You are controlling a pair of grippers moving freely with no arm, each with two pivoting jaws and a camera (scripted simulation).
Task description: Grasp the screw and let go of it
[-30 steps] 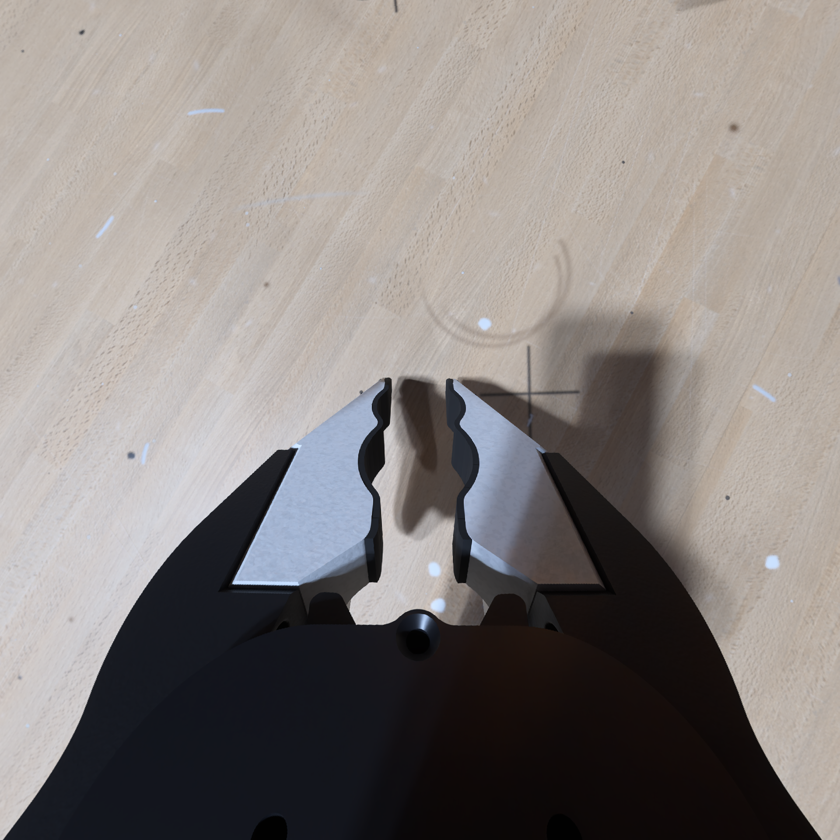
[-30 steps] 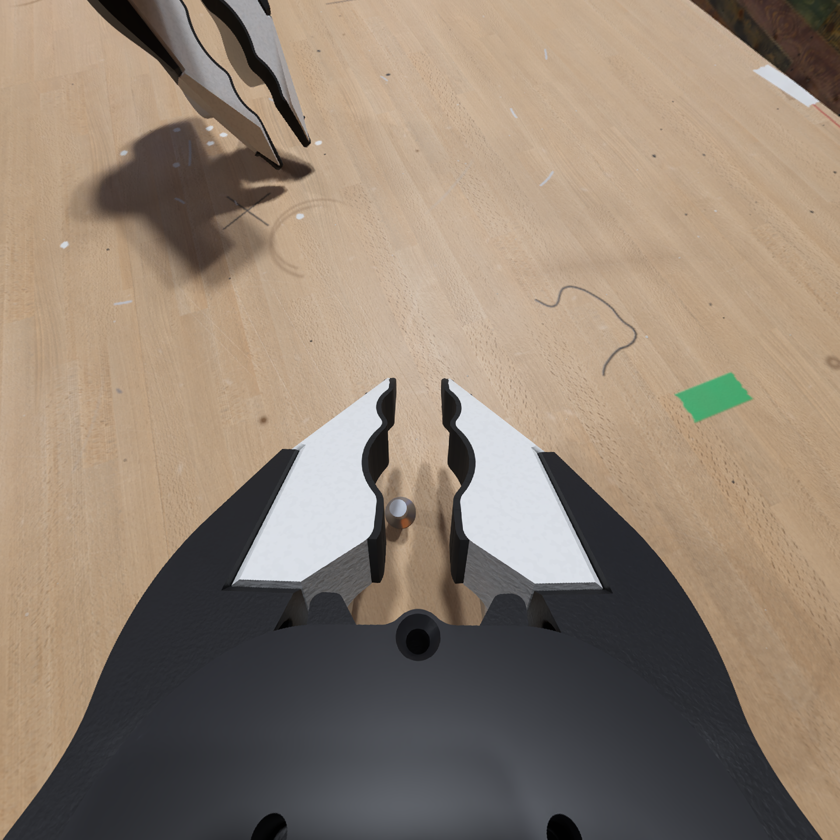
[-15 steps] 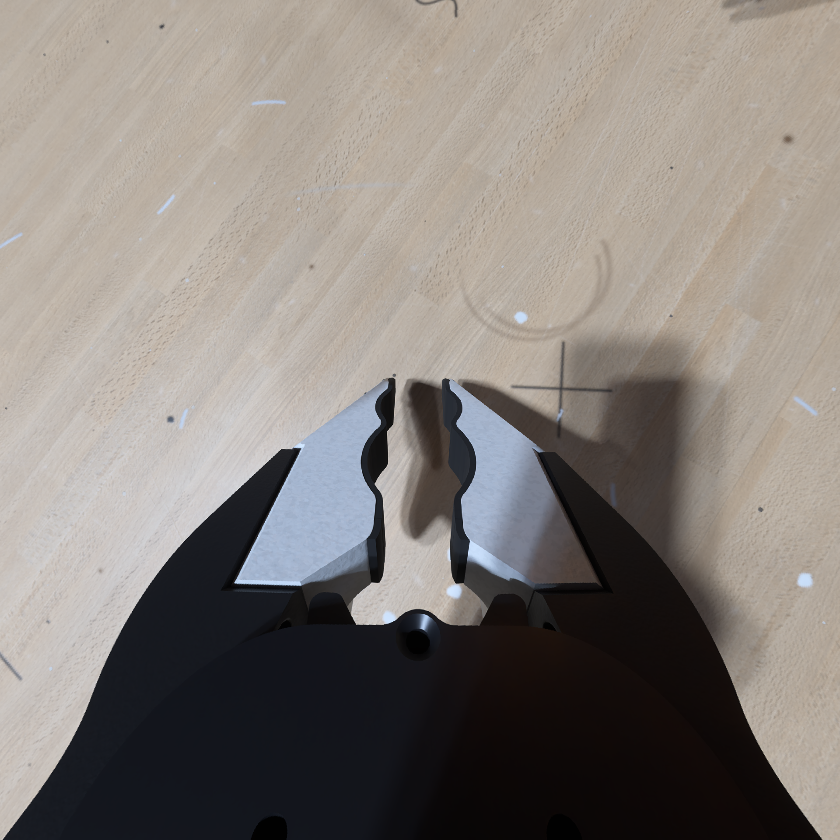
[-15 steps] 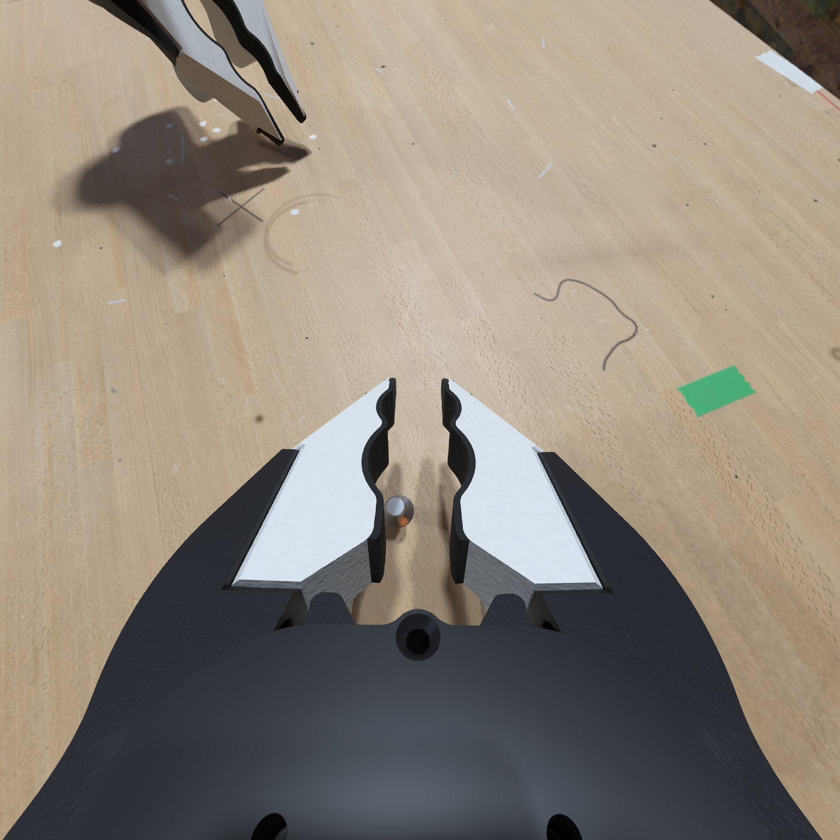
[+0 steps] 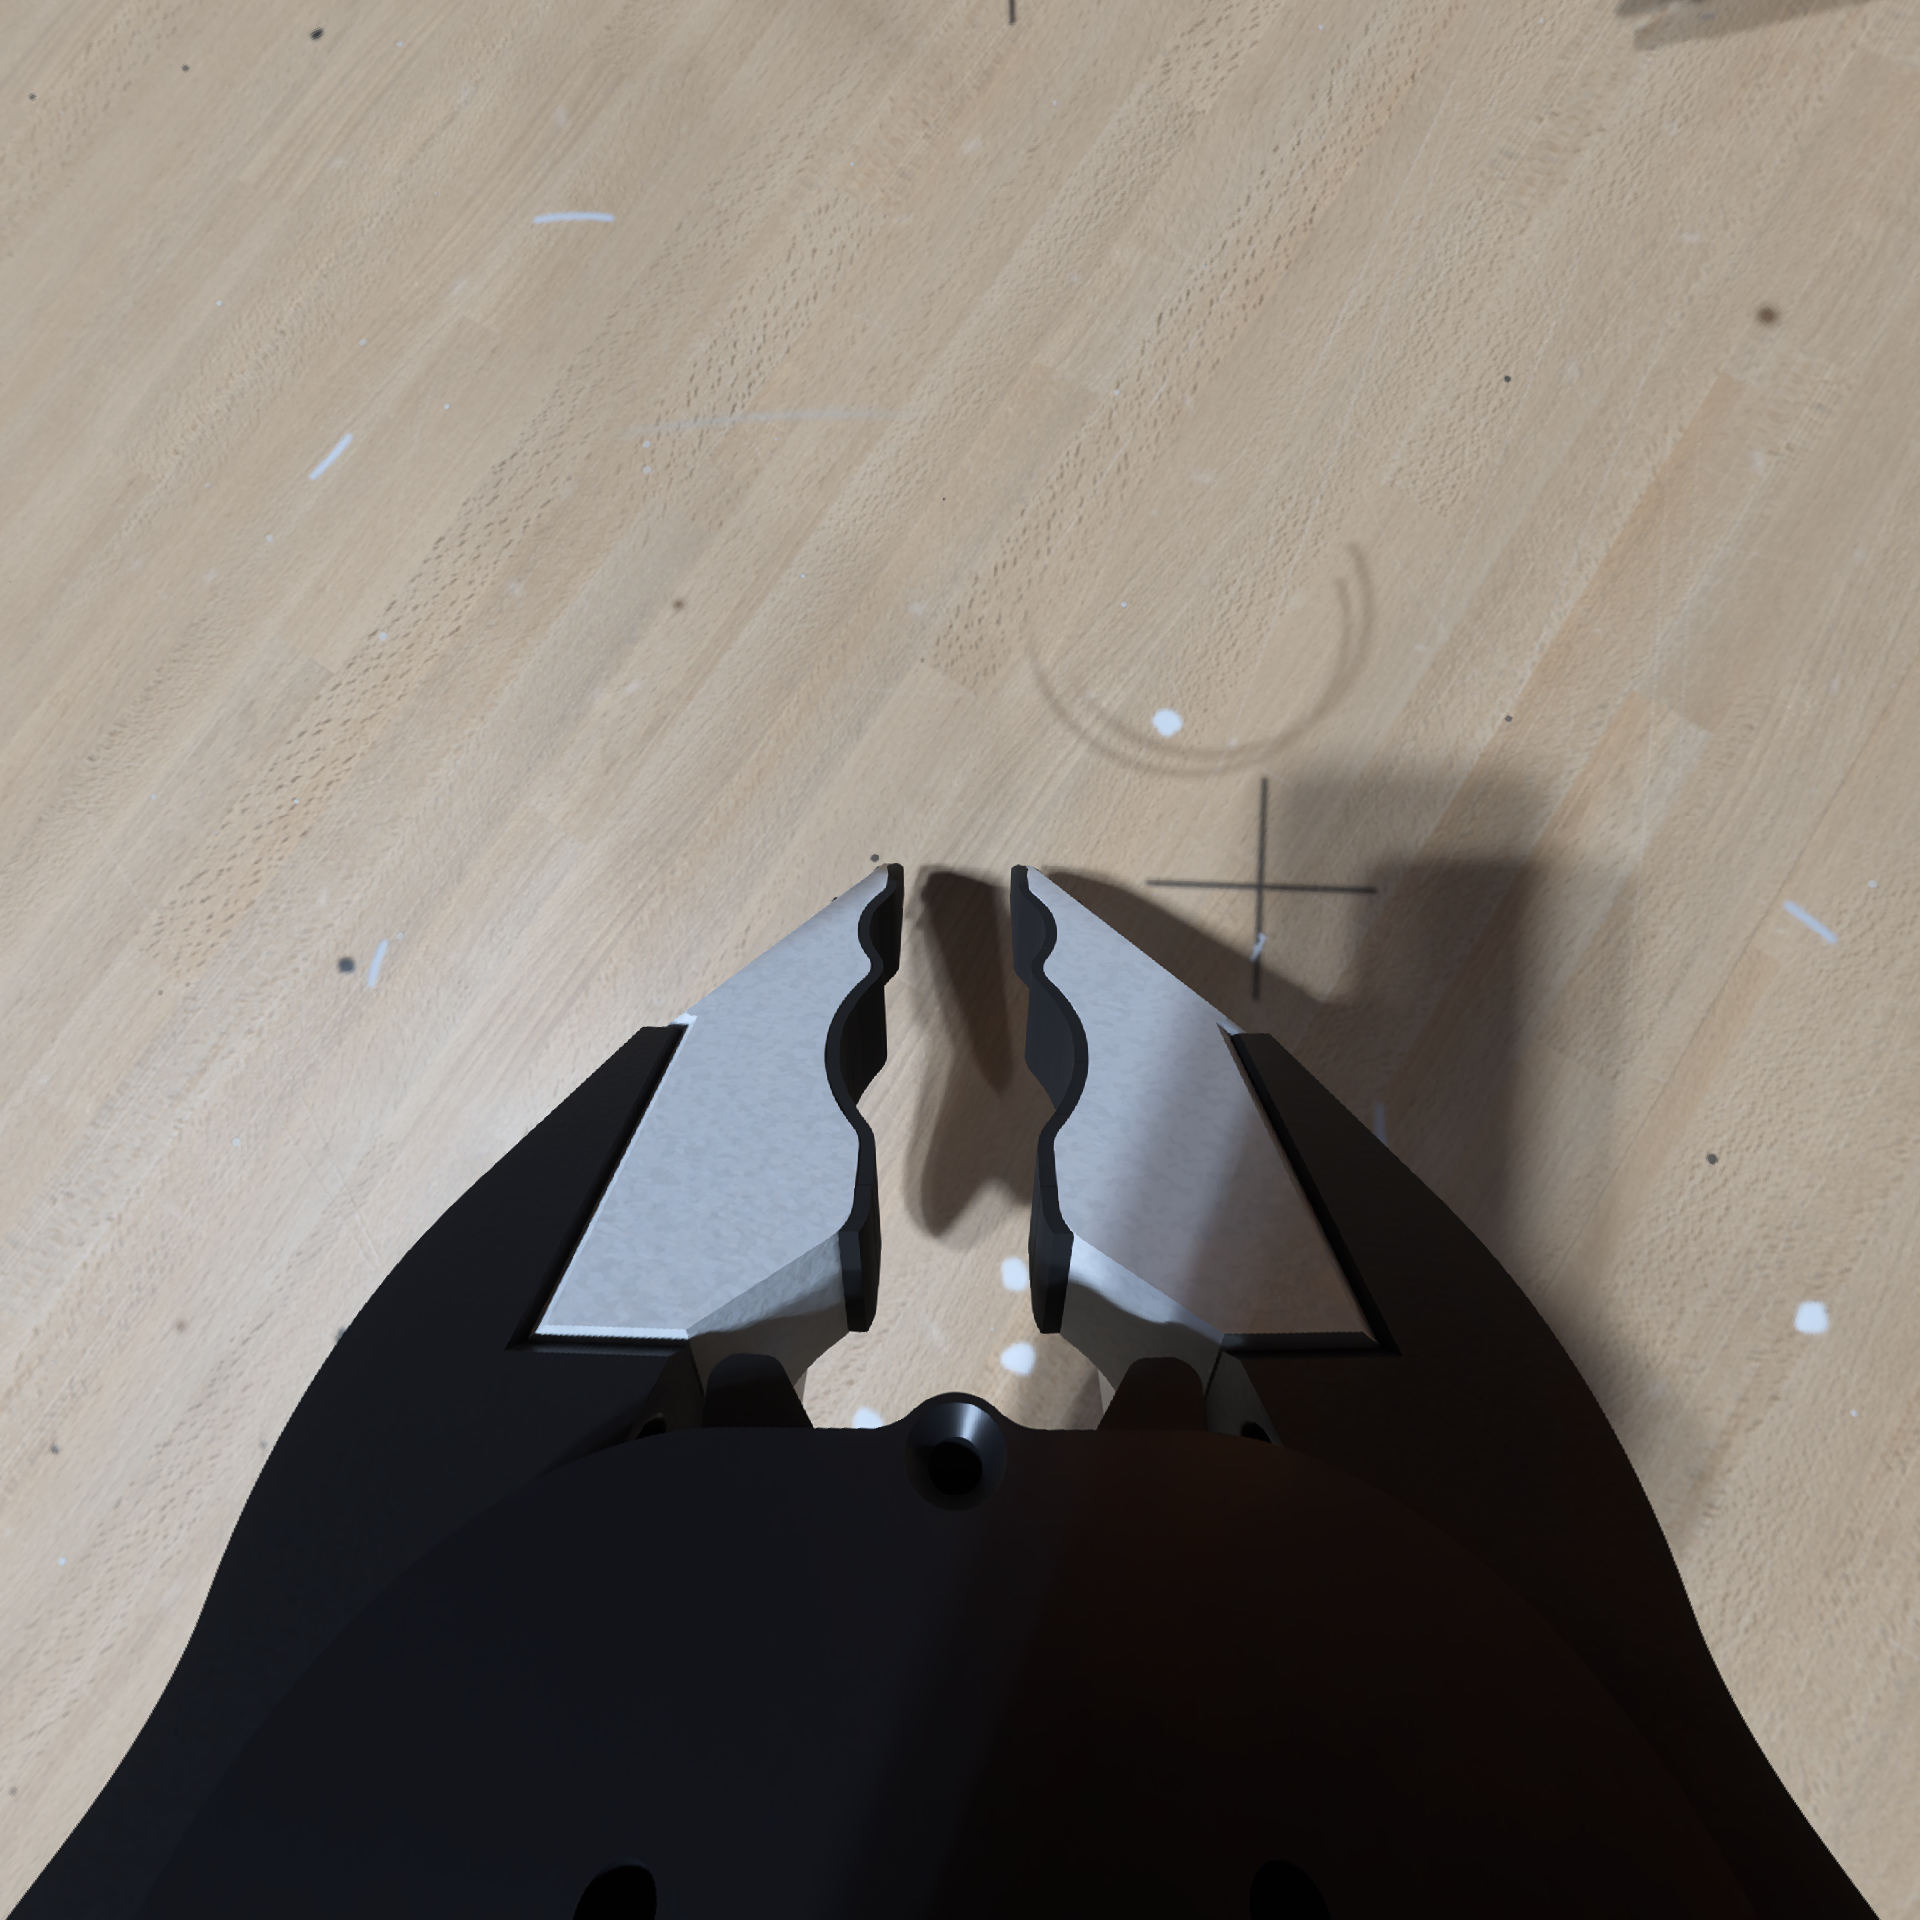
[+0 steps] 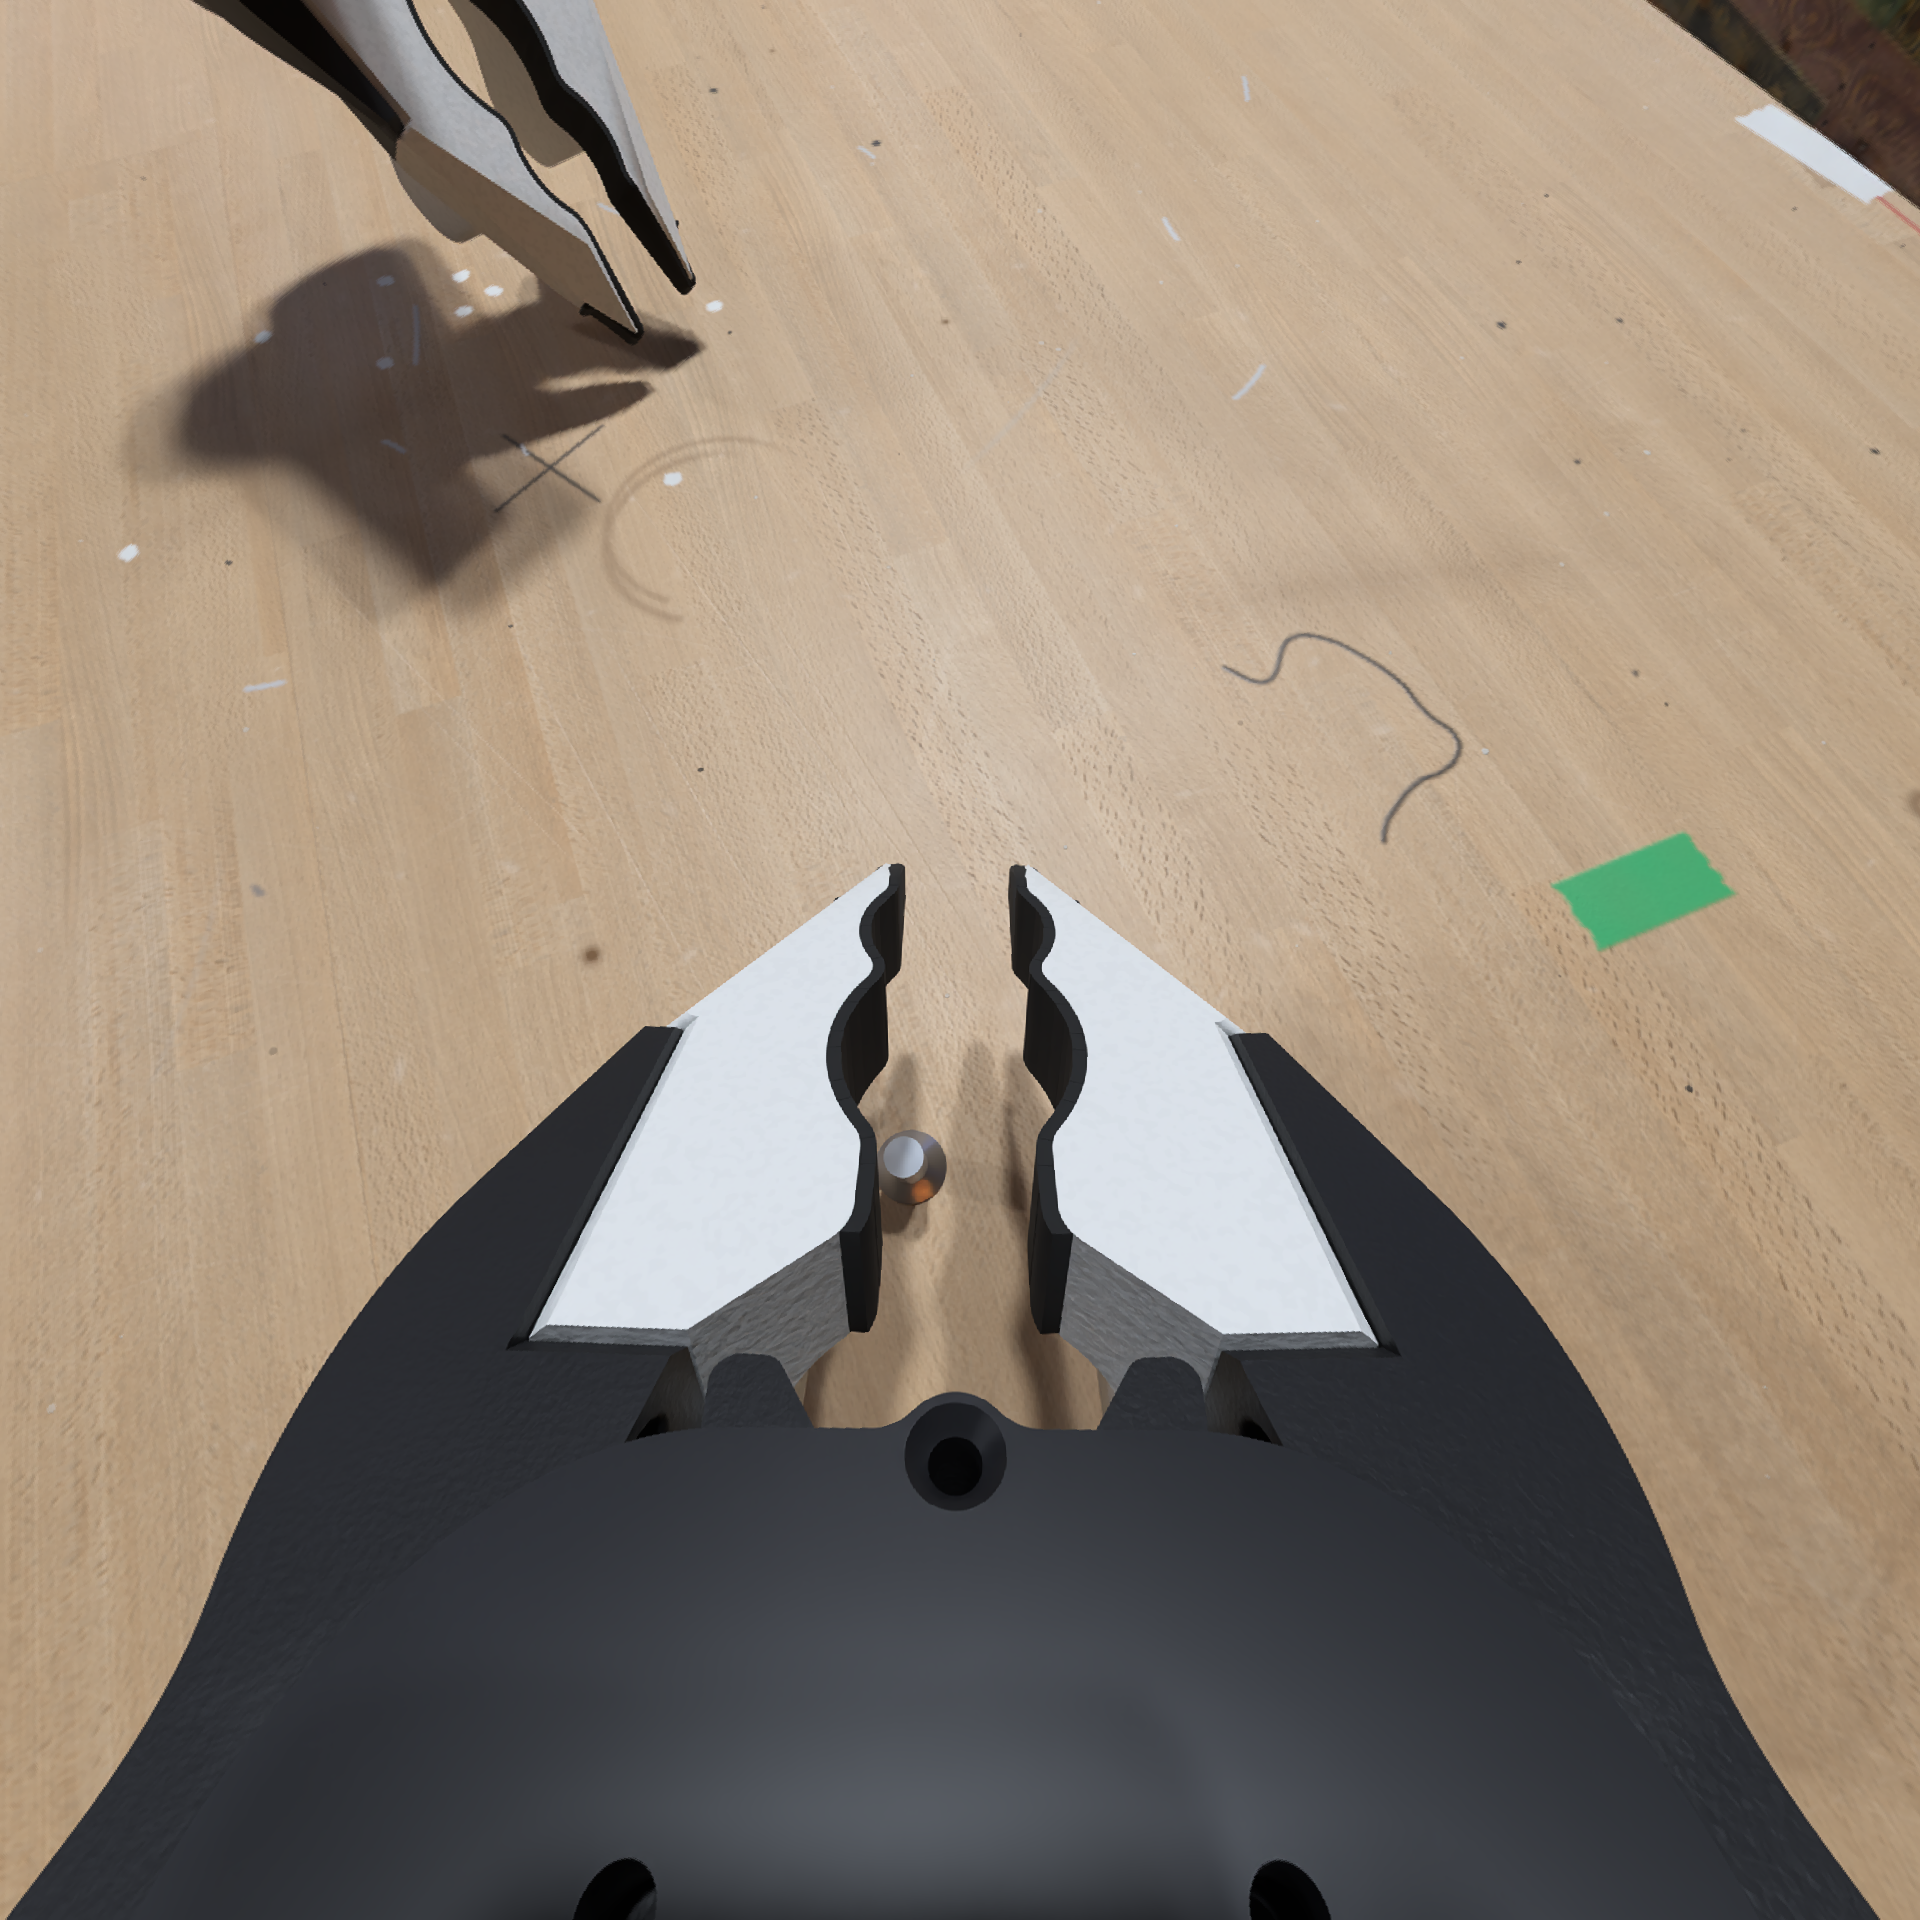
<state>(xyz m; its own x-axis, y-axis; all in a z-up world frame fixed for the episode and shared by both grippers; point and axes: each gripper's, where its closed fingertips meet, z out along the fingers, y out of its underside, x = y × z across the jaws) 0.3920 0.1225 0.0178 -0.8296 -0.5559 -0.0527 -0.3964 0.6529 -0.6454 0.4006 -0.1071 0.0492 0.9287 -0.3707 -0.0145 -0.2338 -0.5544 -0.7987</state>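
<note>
The screw (image 6: 911, 1166), small and silvery, is seen end-on low between the fingers of my right gripper (image 6: 956, 883). It sits close against the inner edge of the left finger (image 6: 769, 1122), with a clear gap to the right finger. The right gripper is open, low over the wooden table (image 6: 1143, 520). My left gripper (image 5: 956, 883) is open and empty, hovering over bare wood. It also shows in the right wrist view (image 6: 655, 301) at the far left, tips pointing down just above the table. The screw does not show in the left wrist view.
A green tape patch (image 6: 1642, 888) lies to the right of my right gripper, with a dark squiggle mark (image 6: 1371, 707) beyond it. A pencil cross (image 5: 1260, 888) and a faint arc (image 5: 1216, 727) are drawn near my left gripper. The table's far edge (image 6: 1829, 166) runs at the top right.
My left gripper drifted slightly sideways over the table and partly back. The right gripper and the screw have hardly moved, and both finger gaps are unchanged.
</note>
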